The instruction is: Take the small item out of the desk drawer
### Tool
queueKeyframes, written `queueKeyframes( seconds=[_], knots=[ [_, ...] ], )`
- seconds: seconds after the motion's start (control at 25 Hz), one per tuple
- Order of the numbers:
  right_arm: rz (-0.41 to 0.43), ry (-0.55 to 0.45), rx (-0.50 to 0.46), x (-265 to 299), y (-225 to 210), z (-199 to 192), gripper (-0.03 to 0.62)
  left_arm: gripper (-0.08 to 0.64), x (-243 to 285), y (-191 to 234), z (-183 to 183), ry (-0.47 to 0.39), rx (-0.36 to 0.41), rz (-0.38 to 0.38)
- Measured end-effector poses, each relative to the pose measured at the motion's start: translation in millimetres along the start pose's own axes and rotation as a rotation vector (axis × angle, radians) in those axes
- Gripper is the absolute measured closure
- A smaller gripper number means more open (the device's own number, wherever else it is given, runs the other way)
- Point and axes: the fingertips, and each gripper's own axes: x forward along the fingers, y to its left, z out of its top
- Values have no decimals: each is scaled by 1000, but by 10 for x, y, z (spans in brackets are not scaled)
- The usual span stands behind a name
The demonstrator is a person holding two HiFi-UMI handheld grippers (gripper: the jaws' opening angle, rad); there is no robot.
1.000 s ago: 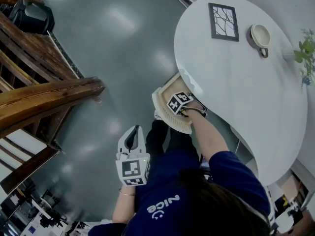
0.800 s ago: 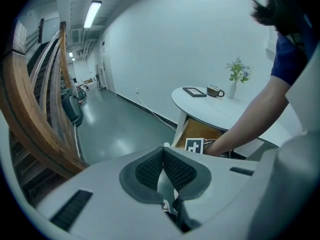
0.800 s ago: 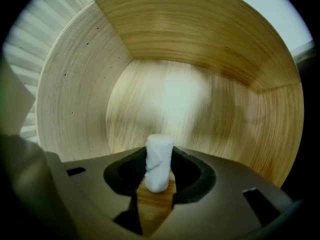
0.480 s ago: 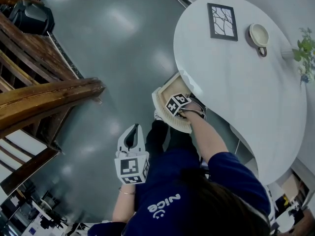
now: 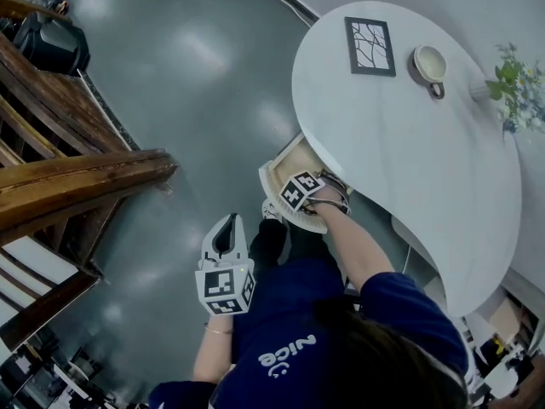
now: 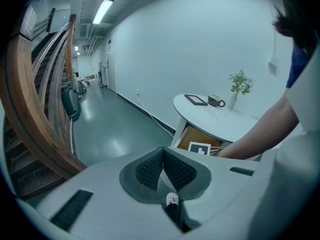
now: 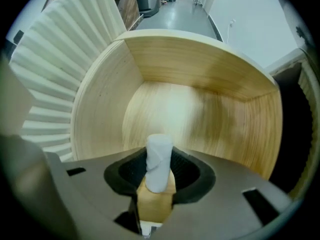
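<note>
At the far left a curved staircase rail [image 5: 77, 173] of dark varnished wood borders the glossy grey floor [image 5: 196, 75], which lies wide and bare. The left gripper [image 6: 163, 156] hangs over it, its ribbed dark jaws pressed together on nothing. To the right the drawer [image 7: 200, 109] stands open, made of pale grained wood with rounded walls and a fluted cream front [image 7: 60, 79]. Inside it the right gripper [image 7: 159, 171] pinches the small item [image 7: 159, 156], an upright white wrapped cylinder, clear of the walls. Farther right spreads the smooth, white, round-edged counter [image 5: 409, 152].
</note>
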Motion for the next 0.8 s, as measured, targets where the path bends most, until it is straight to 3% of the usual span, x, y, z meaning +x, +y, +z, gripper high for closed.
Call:
queueKeyframes(
  seconds=[0.32, 0.8],
  knots=[
    [-26, -30, 33, -234, -40, -64, 448, 555, 1, 33, 81, -29, 4, -24],
    [-37, -168, 101, -724, 16, 93, 448, 555, 56, -25, 235, -74, 16, -86]
  ],
)
